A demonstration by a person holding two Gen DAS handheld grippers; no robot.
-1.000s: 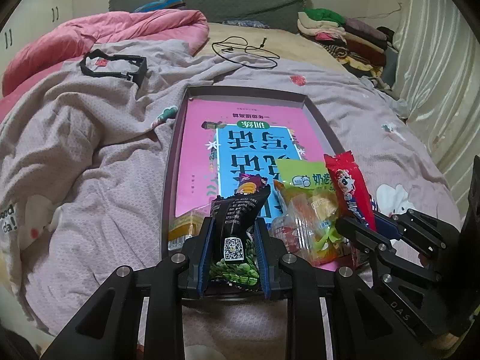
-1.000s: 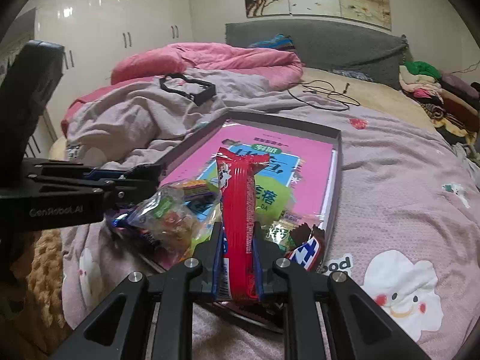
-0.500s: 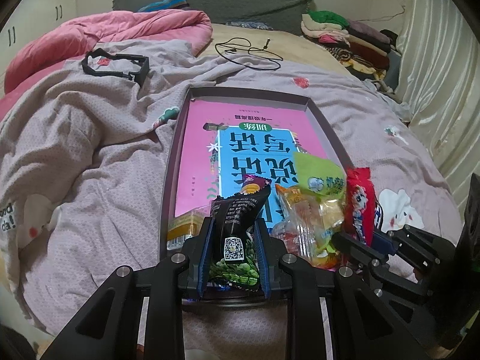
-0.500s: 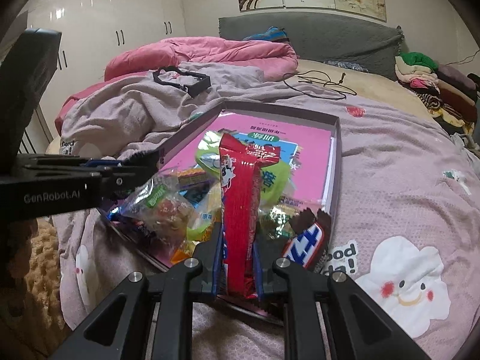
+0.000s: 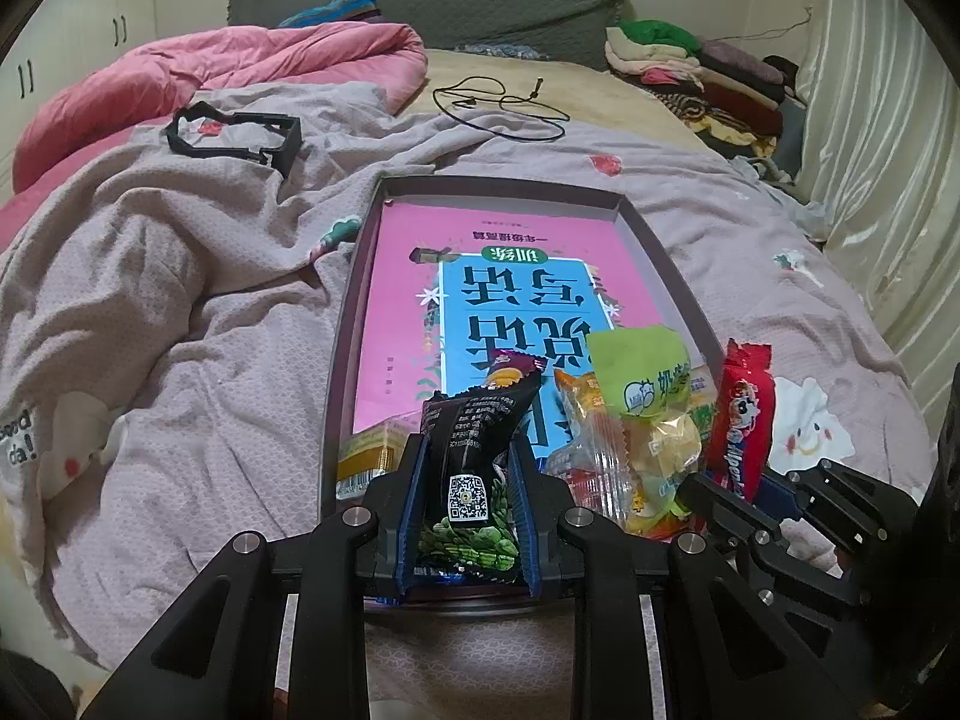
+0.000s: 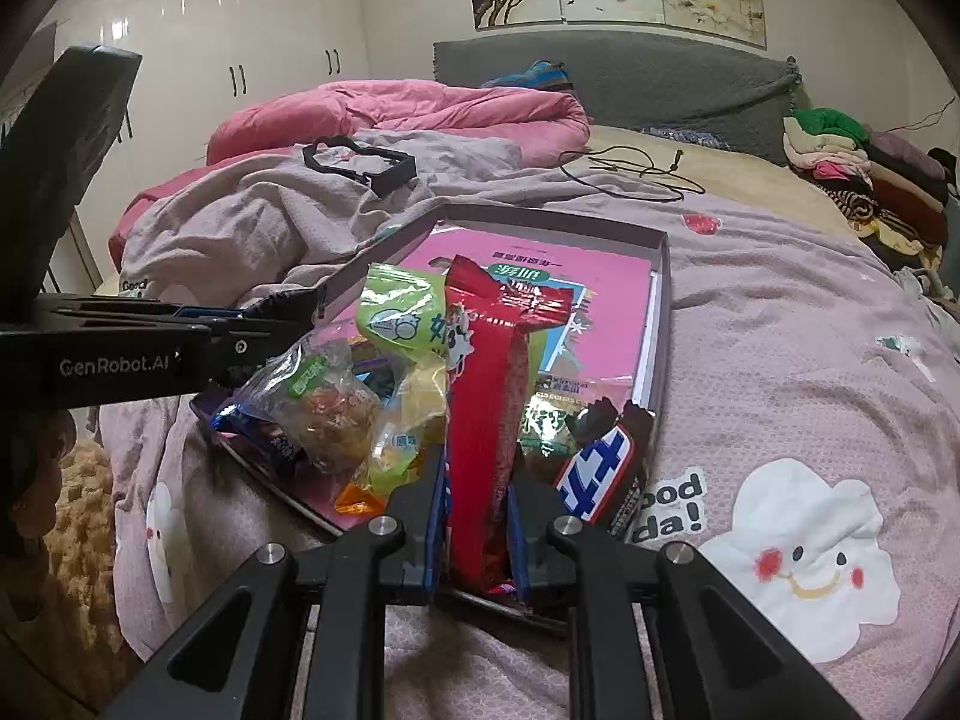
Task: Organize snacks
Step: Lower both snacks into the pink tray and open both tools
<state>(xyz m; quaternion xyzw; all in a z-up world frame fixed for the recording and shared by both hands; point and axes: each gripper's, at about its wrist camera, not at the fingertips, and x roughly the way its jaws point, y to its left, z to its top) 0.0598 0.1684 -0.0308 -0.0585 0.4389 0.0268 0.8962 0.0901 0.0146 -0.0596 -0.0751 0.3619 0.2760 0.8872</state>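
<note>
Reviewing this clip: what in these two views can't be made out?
- Left wrist view: lower end of the black snack packet, hidden inside the left claw.
- Right wrist view: bottom of the red snack packet, hidden by the right claw.
- Both views: the tray's near corner, buried under snacks.
- Snack label text: too small.

A tray (image 5: 351, 324) lay on the bed (image 5: 180, 360), with a book (image 5: 510, 300) flat inside it. Snack packets (image 5: 636, 420) were piled at the tray's near end, on the book. A chocolate bar (image 6: 600, 468) leaned at the tray's near right corner. Far left on the bedcover sat a frame (image 5: 234, 135); a cable (image 5: 498, 108) lay beyond the tray, and folded clothes (image 5: 690, 66) were stacked far right.
</note>
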